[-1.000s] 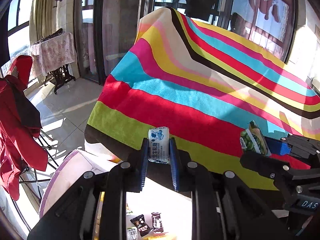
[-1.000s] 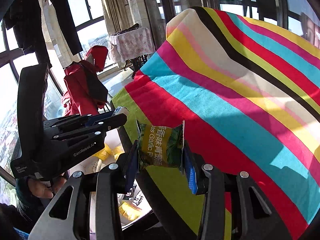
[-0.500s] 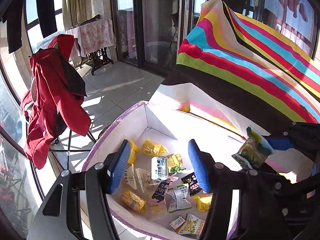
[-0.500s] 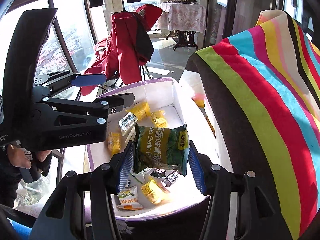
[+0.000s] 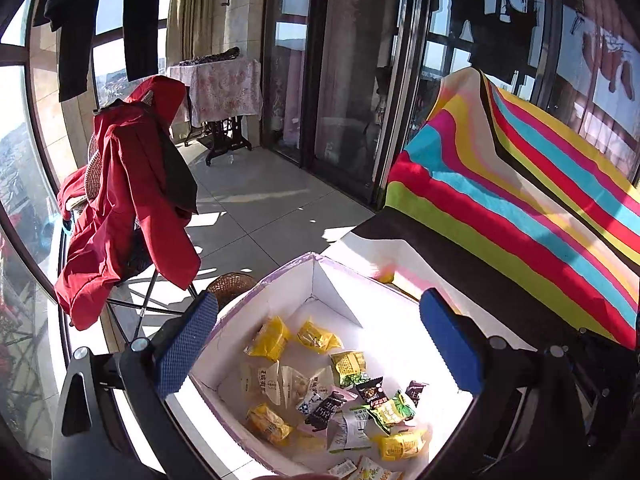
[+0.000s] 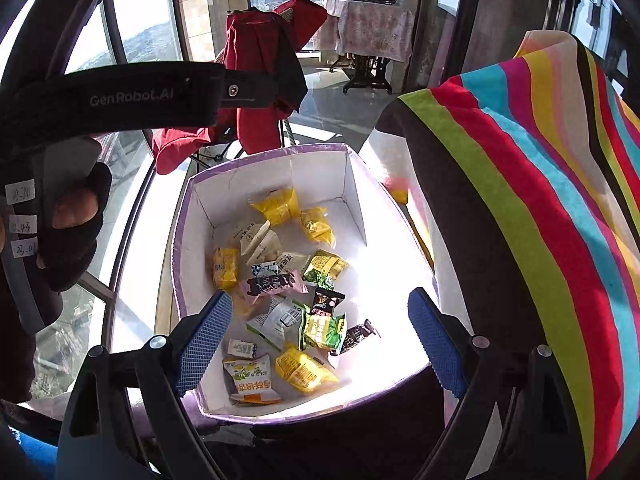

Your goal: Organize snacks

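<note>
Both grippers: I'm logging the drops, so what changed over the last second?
Both swung from the striped blanket to above the white box. The left gripper released its small white packet; the right gripper let go of its green pea packet. Both jaws have just been opening, empty now. Box and blanket stayed put.

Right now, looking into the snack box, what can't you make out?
- Box near end, left wrist view: cut off by the bottom edge.
- Bottom snack layer, right wrist view: covered by upper packets.
- Packet print: too small.
- Box floor by striped cloth: washed out by sun glare.
</note>
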`<control>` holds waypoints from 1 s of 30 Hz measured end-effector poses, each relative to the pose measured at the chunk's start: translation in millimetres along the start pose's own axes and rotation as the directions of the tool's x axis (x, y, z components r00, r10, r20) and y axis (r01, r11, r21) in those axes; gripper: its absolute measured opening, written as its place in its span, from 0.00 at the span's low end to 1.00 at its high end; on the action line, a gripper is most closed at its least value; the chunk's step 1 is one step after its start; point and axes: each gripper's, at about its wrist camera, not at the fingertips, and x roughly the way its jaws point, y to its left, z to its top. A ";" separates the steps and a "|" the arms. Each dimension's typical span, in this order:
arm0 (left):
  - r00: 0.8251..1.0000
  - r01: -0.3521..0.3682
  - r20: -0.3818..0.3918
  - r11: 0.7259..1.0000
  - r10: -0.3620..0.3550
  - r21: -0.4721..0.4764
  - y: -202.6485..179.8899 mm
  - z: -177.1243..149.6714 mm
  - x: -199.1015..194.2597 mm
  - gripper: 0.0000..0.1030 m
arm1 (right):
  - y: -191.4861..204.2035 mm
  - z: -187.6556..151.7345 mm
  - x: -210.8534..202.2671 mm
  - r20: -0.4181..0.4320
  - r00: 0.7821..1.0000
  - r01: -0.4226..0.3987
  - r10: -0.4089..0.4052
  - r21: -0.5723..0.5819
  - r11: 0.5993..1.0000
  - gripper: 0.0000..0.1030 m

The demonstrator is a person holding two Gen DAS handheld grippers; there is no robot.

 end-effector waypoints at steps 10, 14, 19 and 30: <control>0.977 -0.046 -0.203 0.994 0.065 0.096 -28.5 -53.7 62.0 0.98 | -20.9 -16.9 38.8 -0.167 0.986 0.029 -0.006 0.136 0.990 0.84; 0.969 -0.034 -0.240 0.994 0.058 0.099 -31.9 -64.5 72.1 0.98 | -23.4 -20.2 45.1 -0.204 0.979 0.048 -0.016 0.152 0.987 0.84; 0.966 -0.029 -0.254 0.996 0.049 0.080 -28.2 -66.1 77.6 0.98 | -21.0 -22.9 50.5 -0.231 0.973 0.058 -0.025 0.137 0.989 0.84; 0.964 -0.032 -0.263 0.998 0.046 0.056 -22.9 -63.8 80.5 0.98 | -18.6 -24.3 57.3 -0.258 0.966 0.060 -0.027 0.121 0.991 0.84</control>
